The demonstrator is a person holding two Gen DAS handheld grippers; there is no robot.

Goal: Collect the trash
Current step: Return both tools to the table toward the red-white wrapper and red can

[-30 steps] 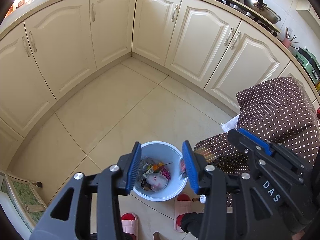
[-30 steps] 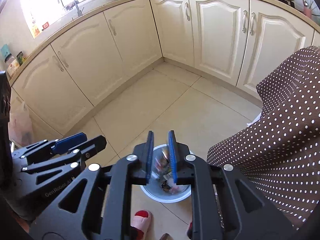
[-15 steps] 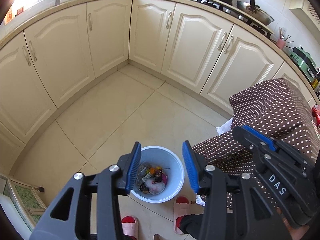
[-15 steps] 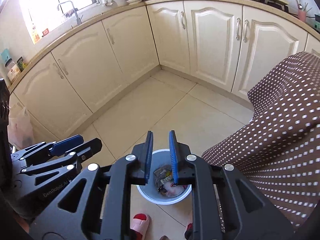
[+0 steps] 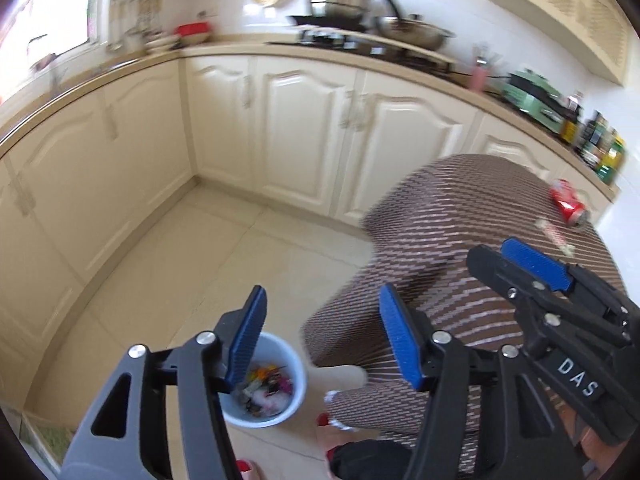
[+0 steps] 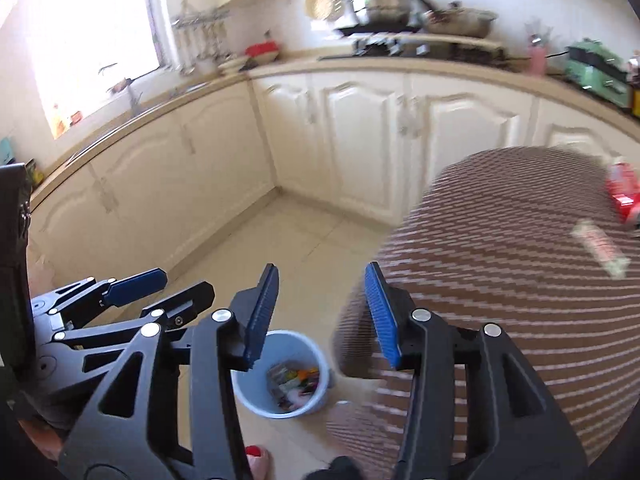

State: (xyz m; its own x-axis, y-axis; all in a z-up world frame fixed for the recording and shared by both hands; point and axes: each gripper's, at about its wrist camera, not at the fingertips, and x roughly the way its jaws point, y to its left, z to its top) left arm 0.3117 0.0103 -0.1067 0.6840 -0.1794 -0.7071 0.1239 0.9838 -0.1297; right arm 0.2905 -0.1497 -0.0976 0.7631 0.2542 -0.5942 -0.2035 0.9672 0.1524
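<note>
Both hand-held grippers (image 5: 322, 334) (image 6: 320, 316) rose, now spread.

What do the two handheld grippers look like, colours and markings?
Both are black linkage frames with silver pivot bolts and ribbed blue pads on the fingers. The left gripper looks the same as the right gripper, whose side reads "DAS" in white. No cables visible.

Blue-padded black left claw (image 5: 320, 344), brown dotted tablecloth (image 5: 460, 232), red can (image 5: 568, 204).
</note>
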